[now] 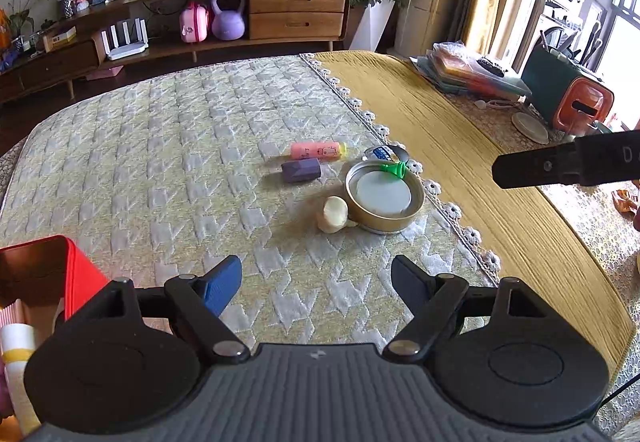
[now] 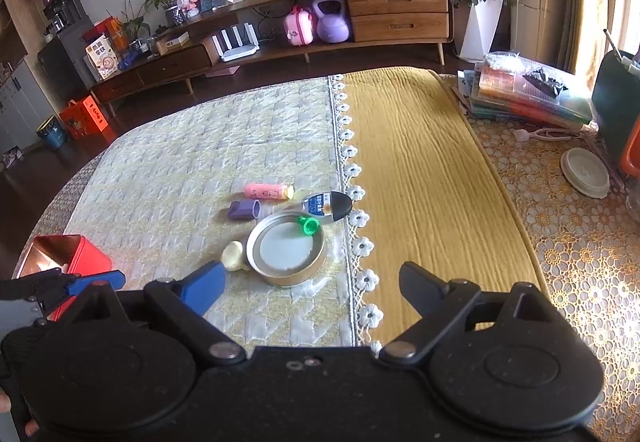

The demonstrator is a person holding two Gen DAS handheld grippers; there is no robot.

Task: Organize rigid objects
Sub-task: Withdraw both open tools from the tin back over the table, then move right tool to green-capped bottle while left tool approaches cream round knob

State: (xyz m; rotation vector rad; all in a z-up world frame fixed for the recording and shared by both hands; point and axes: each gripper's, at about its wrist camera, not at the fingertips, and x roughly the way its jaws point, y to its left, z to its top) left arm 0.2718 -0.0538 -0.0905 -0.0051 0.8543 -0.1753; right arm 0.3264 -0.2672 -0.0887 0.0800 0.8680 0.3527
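The left gripper (image 1: 316,282) was open, with nothing between its jaws. The right gripper (image 2: 310,288) was open too, and it held nothing. Both pointed down at a table (image 2: 432,178) with cloths on it.

It looked like the start of a pick-up step. No thing was held yet. The things to tidy lay in a little bunch on the pale cloth (image 1: 160,162), at about 12 o'clock from the left gripper and near 11 o'clock from the right one.

A red box (image 2: 86,260) stood open at 9 o'clock, near the left gripper. I think the things were meant to go in there, but I cannot be sure.

Next, I think one gripper had to go down to the closest thing, put its jaws on both sides, and shut. The cream lump (image 1: 332,216) was closest. It touched the round tin (image 1: 384,198), so the jaws had to slip in without bumping the tin.

I counted from near to far. There was one cream lump. There was one round tin with a white disc inside. There was one green cap (image 2: 309,225) on the far rim of the tin. There was one purple block (image 1: 301,170). There was one small bottle (image 2: 328,206) with a black end. There was one pink tube (image 1: 318,151). That made six small things and one red box.
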